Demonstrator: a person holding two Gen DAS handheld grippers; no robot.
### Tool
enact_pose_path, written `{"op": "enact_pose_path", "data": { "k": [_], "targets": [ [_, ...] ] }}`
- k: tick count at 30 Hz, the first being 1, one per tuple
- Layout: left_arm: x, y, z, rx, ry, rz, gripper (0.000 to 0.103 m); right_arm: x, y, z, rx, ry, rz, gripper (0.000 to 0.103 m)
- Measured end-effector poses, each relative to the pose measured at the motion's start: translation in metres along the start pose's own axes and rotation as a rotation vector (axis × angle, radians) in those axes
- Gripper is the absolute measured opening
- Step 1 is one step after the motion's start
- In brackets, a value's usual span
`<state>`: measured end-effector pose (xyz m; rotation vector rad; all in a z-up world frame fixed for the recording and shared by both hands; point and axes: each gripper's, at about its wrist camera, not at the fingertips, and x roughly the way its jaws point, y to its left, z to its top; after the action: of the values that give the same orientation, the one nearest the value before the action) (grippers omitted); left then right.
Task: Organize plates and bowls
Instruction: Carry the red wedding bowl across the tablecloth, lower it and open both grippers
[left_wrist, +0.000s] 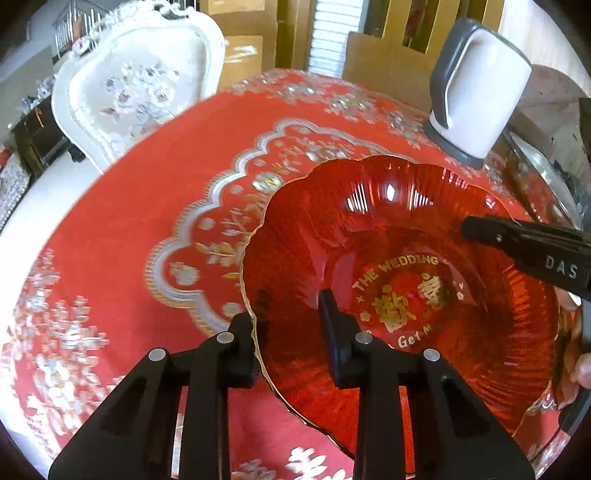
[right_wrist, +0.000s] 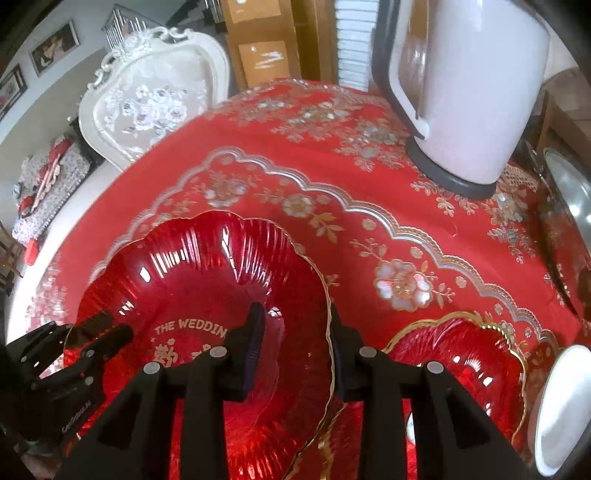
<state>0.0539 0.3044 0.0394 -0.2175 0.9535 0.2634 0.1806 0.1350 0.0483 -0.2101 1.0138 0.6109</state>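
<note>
While a round desk (right_wrist: 258, 155) draped in a red cloth with silver and gold flowers fills the room's middle, a white carved chair (left_wrist: 140, 85) stands behind it and a white electric kettle on a grey base (right_wrist: 469, 92) sits at the far right edge. Nearer, a large scalloped red glass plate with gold wedding lettering (left_wrist: 388, 240) is caught between two hands' tools. Its left rim runs between the fingers of the left tool (left_wrist: 291, 325), which is clamped on it; the right tool (right_wrist: 295, 332) pinches the opposite rim in the same way. Whether the plate is clear of the cloth cannot be told. A smaller red glass dish with a gold rim (right_wrist: 465, 365) lies just beside it to the right, with a white bowl (right_wrist: 565, 406) at the frame's edge. By the look of it, the grasp is made; next comes a level two-handed carry, likely toward the smaller dish, both grips moving together.
</note>
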Motion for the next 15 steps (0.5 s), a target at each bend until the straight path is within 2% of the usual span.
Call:
{"op": "enact_pose_path", "data": {
  "k": [9,15],
  "targets": [
    [-0.043,0.049,-0.012,-0.015,-0.056,0.045,0.027,-0.021,0.052,-0.009,-0.057,-0.042,0.041,0.032],
    [-0.051,0.091,-0.037,-0.051,-0.038,0.096,0.027,-0.018,0.099,-0.027,-0.115,-0.033,0.087,0.032]
  ]
}}
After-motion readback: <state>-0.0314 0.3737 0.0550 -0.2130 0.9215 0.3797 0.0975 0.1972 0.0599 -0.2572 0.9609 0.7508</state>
